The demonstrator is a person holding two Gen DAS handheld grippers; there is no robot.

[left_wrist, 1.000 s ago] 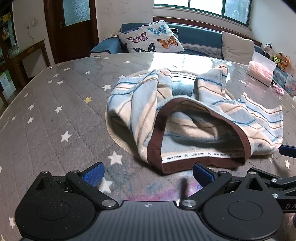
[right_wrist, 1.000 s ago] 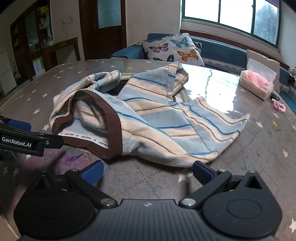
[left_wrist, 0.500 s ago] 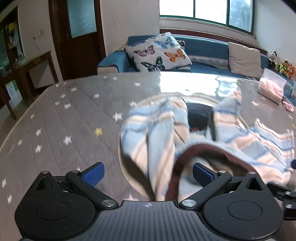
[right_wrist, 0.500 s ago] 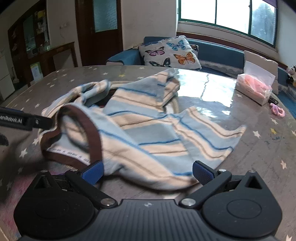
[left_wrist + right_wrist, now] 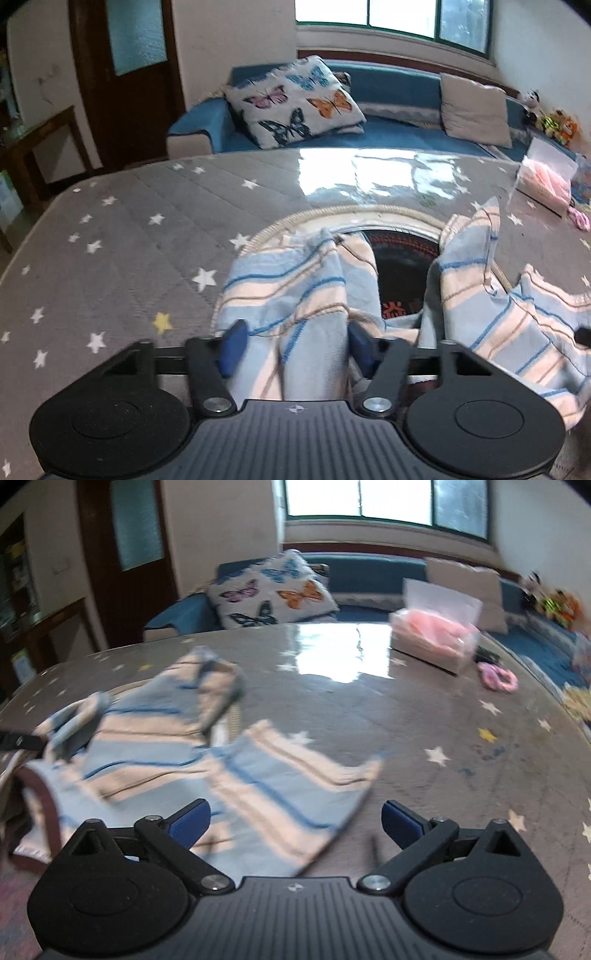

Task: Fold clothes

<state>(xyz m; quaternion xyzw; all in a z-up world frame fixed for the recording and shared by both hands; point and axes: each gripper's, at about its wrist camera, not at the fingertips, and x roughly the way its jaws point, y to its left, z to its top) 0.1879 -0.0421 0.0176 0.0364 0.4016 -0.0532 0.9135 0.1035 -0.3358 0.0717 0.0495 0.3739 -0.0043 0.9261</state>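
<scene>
A striped blue, cream and tan garment (image 5: 295,295) with a brown waistband lies crumpled on the grey star-patterned table. In the left wrist view my left gripper (image 5: 295,345) has its blue pads narrowed around a bunch of the garment's cloth, which fills the gap between them. In the right wrist view the garment (image 5: 207,760) spreads to the left and centre, its brown band (image 5: 48,808) at the far left. My right gripper (image 5: 295,821) is open above the garment's near hem, with nothing between its pads.
A round woven mat (image 5: 369,218) with a dark centre lies under the garment. A clear box of pink tissue (image 5: 436,638) and a pink hair tie (image 5: 496,677) sit at the far right. A blue sofa with a butterfly cushion (image 5: 295,99) stands behind the table.
My left gripper moved forward onto the garment and its pads closed in around the cloth. My right gripper swung right and forward over the hem; the garment shifted left in its view.
</scene>
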